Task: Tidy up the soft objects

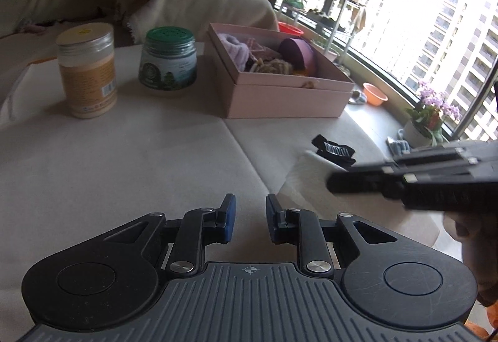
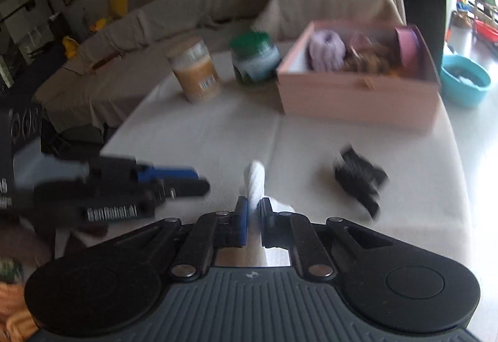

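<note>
Right gripper (image 2: 252, 211) clenched on a white cloth (image 2: 256, 183); left gripper (image 1: 250, 219) released, empty; black hair clip (image 2: 358, 178) beside, pink box (image 2: 354, 99) beyond

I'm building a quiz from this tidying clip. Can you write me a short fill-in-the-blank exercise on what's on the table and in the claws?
1. The right claw is shut on a ____ cloth.
2. The pink box stands open, and a ____ soft bundle lies in it among other things.
3. The jar right beside the box has a ____ lid.
4. The left claw holds ____.

Missing words: white; lilac; green; nothing
</note>
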`<state>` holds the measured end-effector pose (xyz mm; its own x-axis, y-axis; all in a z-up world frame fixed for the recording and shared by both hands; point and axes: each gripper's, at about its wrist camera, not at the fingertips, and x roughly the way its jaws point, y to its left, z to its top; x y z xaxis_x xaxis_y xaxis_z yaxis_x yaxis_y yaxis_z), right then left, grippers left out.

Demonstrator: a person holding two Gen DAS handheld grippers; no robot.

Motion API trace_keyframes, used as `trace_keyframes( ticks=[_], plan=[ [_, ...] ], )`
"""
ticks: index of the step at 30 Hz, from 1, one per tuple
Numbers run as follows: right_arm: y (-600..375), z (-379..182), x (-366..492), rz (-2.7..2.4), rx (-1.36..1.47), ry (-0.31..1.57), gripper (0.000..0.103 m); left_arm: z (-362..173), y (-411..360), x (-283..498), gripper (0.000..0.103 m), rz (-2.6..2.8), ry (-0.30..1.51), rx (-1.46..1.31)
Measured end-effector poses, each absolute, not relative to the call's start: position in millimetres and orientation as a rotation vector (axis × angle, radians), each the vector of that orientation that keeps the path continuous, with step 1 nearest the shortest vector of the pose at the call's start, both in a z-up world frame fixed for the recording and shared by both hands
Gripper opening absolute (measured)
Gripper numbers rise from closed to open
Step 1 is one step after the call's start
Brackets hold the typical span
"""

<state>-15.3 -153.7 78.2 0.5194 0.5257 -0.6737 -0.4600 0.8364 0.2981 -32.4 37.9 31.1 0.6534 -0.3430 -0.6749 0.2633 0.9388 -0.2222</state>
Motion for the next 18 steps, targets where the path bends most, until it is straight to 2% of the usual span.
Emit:
trace_keyframes(
  ticks=[5,9,14,15,17,18],
  plan=[
    [-130.6,71.6,29.8,0.559,0.191,0.813,0.008,28.7,62.8,-27.4,0.024,-0.283,0.779,-0.157],
    [-119.4,46.7,47.8,0.589,0.31,0.916,0.008,22.4,86.0,-24.4,0.024,-0.225,0.793,-0.197],
    [-119.5,37.7,20.0,0.615,0.16,0.925,0.009,19.3,93.4,-28.9,0.024,-0.266,0.807,-0.215],
    [-124.2,38.4,13.0,0.609,0.129,0.914,0.012,19.3,92.0,-29.0,0.024,-0.277,0.811,-0.223],
    [-132.6,43.7,-5.9,0.585,0.035,0.874,0.032,18.1,84.9,-25.9,0.024,-0.293,0.816,-0.231],
    [-138.2,47.0,-15.5,0.566,-0.01,0.843,0.052,17.7,81.3,-25.2,0.024,-0.301,0.815,-0.23]
  ],
)
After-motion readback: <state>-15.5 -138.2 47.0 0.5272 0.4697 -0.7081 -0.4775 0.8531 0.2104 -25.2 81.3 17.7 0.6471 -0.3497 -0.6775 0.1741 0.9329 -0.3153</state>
